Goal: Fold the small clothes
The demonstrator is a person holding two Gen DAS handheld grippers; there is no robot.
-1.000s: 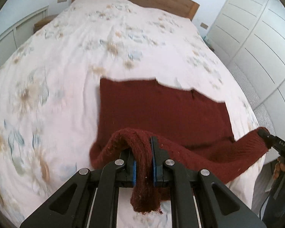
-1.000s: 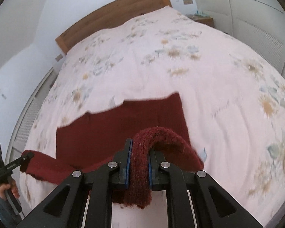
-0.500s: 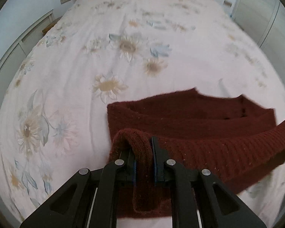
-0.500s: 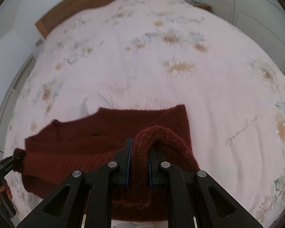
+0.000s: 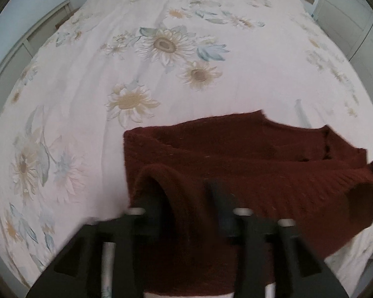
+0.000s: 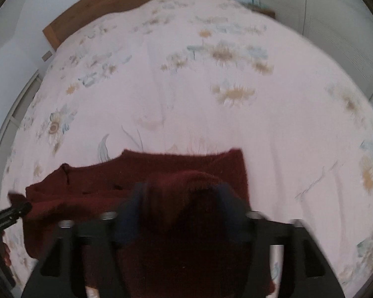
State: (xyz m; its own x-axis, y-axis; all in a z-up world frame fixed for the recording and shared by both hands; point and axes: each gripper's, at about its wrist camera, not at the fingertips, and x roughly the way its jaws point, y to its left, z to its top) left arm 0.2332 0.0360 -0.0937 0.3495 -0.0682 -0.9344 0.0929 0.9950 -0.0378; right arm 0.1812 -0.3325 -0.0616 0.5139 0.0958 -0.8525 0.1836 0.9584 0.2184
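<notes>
A dark red knitted sweater [image 5: 248, 154] lies on the flowered bedspread [image 5: 161, 87], its near hem folded forward over its body. My left gripper [image 5: 184, 198] stands open, its blurred fingers apart on either side of the hem's left corner, which still drapes between them. My right gripper [image 6: 181, 198] is open too, fingers spread around the hem's right corner of the sweater [image 6: 136, 173]. The left gripper also shows at the left edge of the right wrist view [image 6: 10, 213], at the sweater's corner.
The bed fills both views, with a wooden headboard [image 6: 112, 7] at the far end. White wardrobe doors [image 6: 335, 24] stand to the right, and a low white unit [image 5: 24, 49] runs along the left side.
Both grippers carried the hem forward over the sweater's body, lowered it, and have now opened; half a second ago both were shut on the knit.
</notes>
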